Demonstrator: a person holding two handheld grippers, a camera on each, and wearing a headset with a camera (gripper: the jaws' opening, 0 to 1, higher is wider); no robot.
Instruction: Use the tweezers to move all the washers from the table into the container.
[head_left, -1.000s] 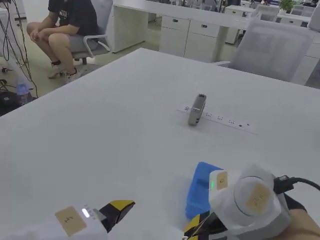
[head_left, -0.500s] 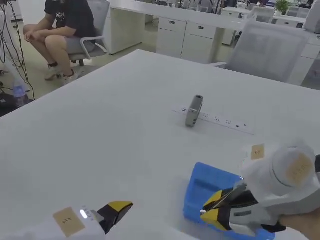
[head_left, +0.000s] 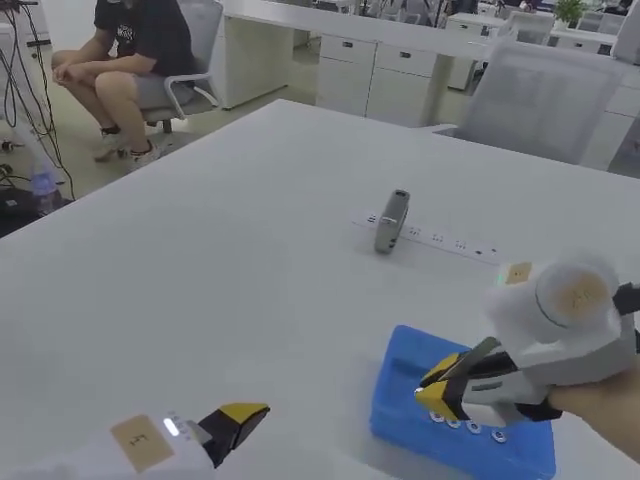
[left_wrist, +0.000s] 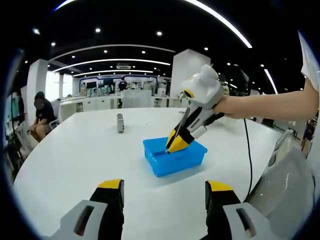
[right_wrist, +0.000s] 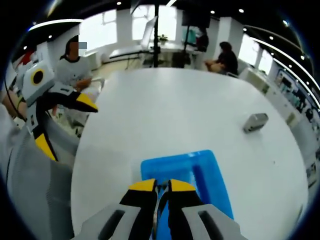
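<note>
Right gripper (head_left: 432, 390): your jaws clamp the tweezers (right_wrist: 159, 200), tips above the blue container (head_left: 400, 400).
Left gripper (left_wrist: 165, 186): your jaws stand apart, empty, over the table (head_left: 250, 250).
Washers (head_left: 455, 423): several lie inside the container, along its near wall.

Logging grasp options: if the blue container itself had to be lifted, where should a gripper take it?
Probably take the blue container by its left wall (head view), from above, one jaw inside, one outside: its walls are thin and upright, its top open, washers lie by the near wall.
</note>
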